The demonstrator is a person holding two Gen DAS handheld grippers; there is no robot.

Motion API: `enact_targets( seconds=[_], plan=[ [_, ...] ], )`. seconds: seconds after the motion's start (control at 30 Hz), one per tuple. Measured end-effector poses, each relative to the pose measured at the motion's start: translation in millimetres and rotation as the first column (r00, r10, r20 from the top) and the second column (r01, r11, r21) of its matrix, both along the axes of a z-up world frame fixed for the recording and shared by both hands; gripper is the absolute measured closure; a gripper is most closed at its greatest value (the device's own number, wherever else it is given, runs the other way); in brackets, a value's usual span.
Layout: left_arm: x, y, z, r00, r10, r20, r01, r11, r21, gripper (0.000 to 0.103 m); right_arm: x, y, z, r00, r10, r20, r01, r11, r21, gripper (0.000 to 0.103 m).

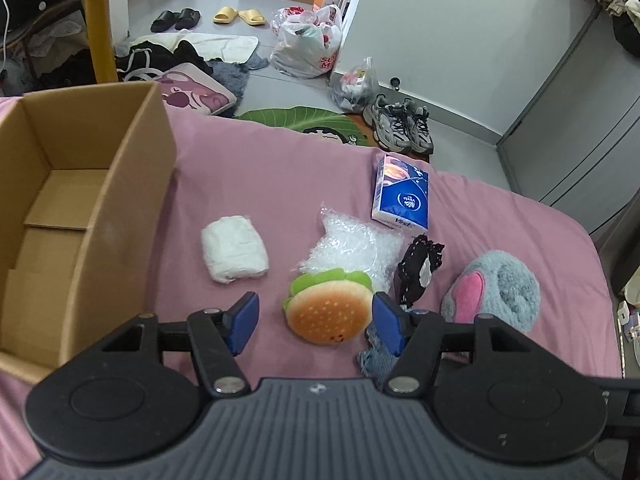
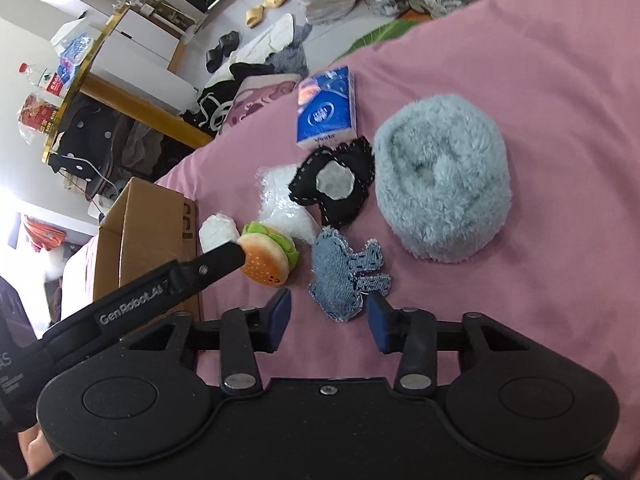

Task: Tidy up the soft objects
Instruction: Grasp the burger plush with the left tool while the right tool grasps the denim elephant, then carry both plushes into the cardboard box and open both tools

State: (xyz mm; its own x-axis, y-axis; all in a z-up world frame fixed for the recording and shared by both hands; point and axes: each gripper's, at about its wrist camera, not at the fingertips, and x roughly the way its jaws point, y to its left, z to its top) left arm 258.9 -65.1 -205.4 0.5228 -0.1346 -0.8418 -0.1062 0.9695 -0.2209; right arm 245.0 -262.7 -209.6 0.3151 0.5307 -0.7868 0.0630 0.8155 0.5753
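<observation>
Left wrist: left tongs (image 1: 316,322) spread apart, flanking burger plush (image 1: 330,312) on pink bed (image 1: 280,176), not gripping; cardboard box (image 1: 120,200) to the left.
Right wrist: right tongs (image 2: 327,322) apart, empty, just before denim plush (image 2: 344,276); fluffy blue plush (image 2: 444,180) beyond.

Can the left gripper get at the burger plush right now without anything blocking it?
Probably yes. The left gripper is open, its fingers straddling the burger plush with bare pink bedcover around it. Only the bubble wrap behind and the denim piece near the right finger crowd it.
</observation>
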Motion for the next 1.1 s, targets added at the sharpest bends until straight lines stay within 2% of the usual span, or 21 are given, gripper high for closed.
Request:
enact_targets(
  seconds=[0.2, 0.47, 0.57, 0.7, 0.8, 0.9, 1.1],
  plan=[
    [14.1, 0.9, -20.1, 1.0, 0.002, -0.031, -0.002, 1.0, -0.011, 0.041, 9.9, 2.6, -13.9, 0.999, 0.012, -0.031, -0.011, 1.0, 0.022, 0.066],
    [23.3, 5.9, -39.3, 0.997, 0.008, -0.077, -0.015, 0.996, -0.092, 0.041, 21.4, 15.2, -30.1, 0.997, 0.059, -0.056, -0.059, 0.998, -0.006, 0.065],
    [23.9, 8.4, -40.9, 0.997, 0.011, -0.07, -0.02, 0.992, -0.126, 0.054, 23.8, 19.0, -30.5, 0.997, 0.068, -0.046, -0.069, 0.997, -0.018, 0.065],
    [21.0, 11.5, -39.9, 0.997, 0.033, -0.066, -0.043, 0.988, -0.149, 0.064, 24.0, 22.7, -30.4, 0.997, 0.078, -0.026, -0.079, 0.996, -0.048, 0.065],
    [15.9, 14.0, -34.3, 0.997, 0.047, -0.058, -0.055, 0.989, -0.14, 0.069, 24.1, 23.9, -29.5, 0.997, 0.082, -0.014, -0.082, 0.994, -0.077, 0.064],
    [8.3, 17.9, -25.3, 0.997, 0.065, -0.032, -0.069, 0.988, -0.137, 0.07, 22.7, 29.4, -27.1, 0.995, 0.097, 0.004, -0.096, 0.989, -0.114, 0.06],
    [-8.0, 24.2, -2.8, 0.996, 0.091, 0.018, -0.088, 0.988, -0.128, 0.07, 18.9, 39.7, -24.6, 0.995, 0.099, 0.025, -0.093, 0.978, -0.186, 0.061]
  ],
)
